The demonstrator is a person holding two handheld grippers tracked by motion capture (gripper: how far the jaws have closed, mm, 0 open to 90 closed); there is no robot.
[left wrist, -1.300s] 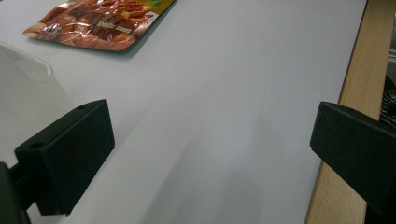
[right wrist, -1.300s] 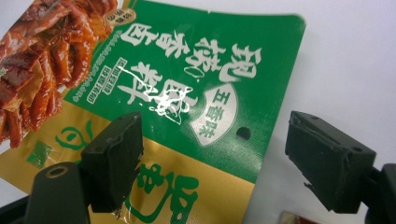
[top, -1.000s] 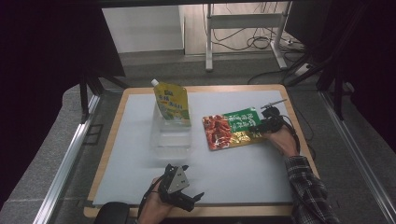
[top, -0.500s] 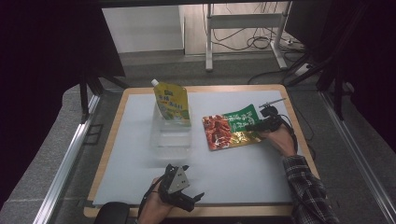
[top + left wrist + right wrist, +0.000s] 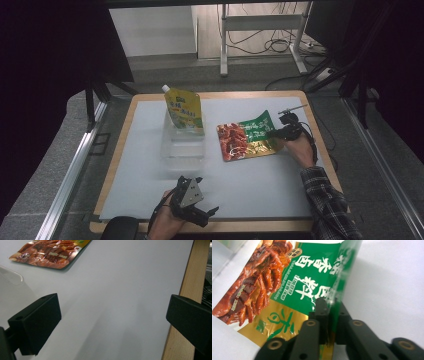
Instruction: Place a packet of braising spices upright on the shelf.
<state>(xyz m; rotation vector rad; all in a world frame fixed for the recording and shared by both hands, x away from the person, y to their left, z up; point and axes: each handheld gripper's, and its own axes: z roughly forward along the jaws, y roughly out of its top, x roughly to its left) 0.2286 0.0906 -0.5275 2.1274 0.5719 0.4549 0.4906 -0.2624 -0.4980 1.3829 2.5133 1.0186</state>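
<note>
your right tongs (image 5: 329,315) have just pinched shut on the edge of the shiny green and red snack bag (image 5: 287,285). your left tongs (image 5: 112,322) stay wide apart over the white worktop (image 5: 120,290), nothing between them.

The snack packet (image 5: 247,141) lies on the mat (image 5: 260,185), right of the clear tub (image 5: 183,145). A spouted pouch (image 5: 184,111) stands in the tub's far end. The mat sits on the table (image 5: 115,165).

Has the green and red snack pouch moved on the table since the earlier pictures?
Yes. The snack pouch edge nearest the right tool has lifted off the table; the rest remains beside the clear container.
</note>
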